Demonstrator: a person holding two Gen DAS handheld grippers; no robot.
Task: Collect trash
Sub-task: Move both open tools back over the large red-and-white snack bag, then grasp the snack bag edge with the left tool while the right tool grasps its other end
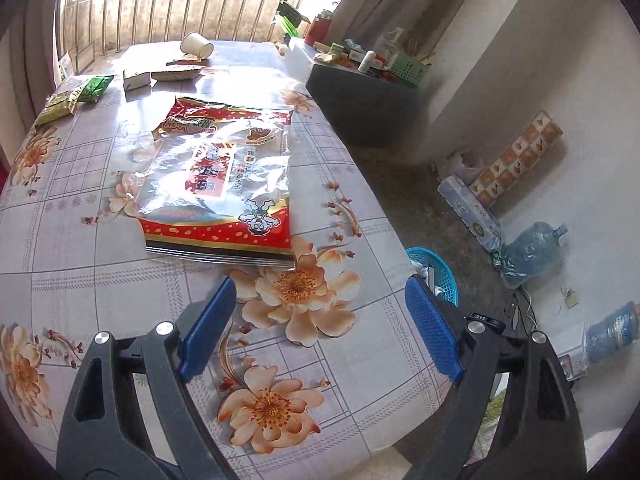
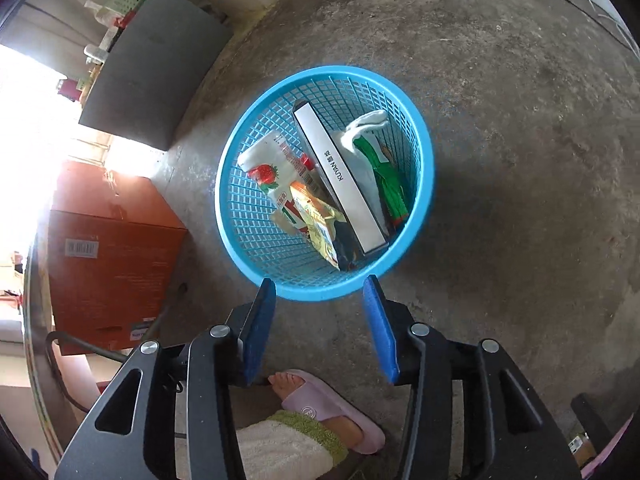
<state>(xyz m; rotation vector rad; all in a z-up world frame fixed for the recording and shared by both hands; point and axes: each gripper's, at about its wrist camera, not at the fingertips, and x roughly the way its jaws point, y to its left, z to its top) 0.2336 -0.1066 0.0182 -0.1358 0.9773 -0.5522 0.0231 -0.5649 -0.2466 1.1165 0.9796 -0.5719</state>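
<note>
The left gripper [image 1: 320, 320] hangs over the near part of the table [image 1: 72, 240], jaws spread wide and holding nothing. Just ahead of its fingers lies a big red-and-clear snack bag [image 1: 218, 184], flat on the flowered cloth, its near edge apart from the blue pads. Bare cloth lies on both sides of the bag. Farther back sit green packets [image 1: 74, 96] at the left edge, a small carton [image 1: 137, 79], a flattened wrapper [image 1: 176, 73] and a tipped paper cup [image 1: 196, 45]. The table's right edge drops to the floor, where the blue basket's rim [image 1: 434, 268] shows.

The right gripper [image 2: 319, 304] hovers above the near rim of that blue basket [image 2: 256, 264], jaws moderately apart and empty. Inside are a strawberry carton [image 2: 272, 168], a long white box [image 2: 340, 176] and a green wrapper [image 2: 386, 176]. Open concrete floor [image 2: 520, 160] spreads right; an orange box [image 2: 112, 248] stands left.
</note>
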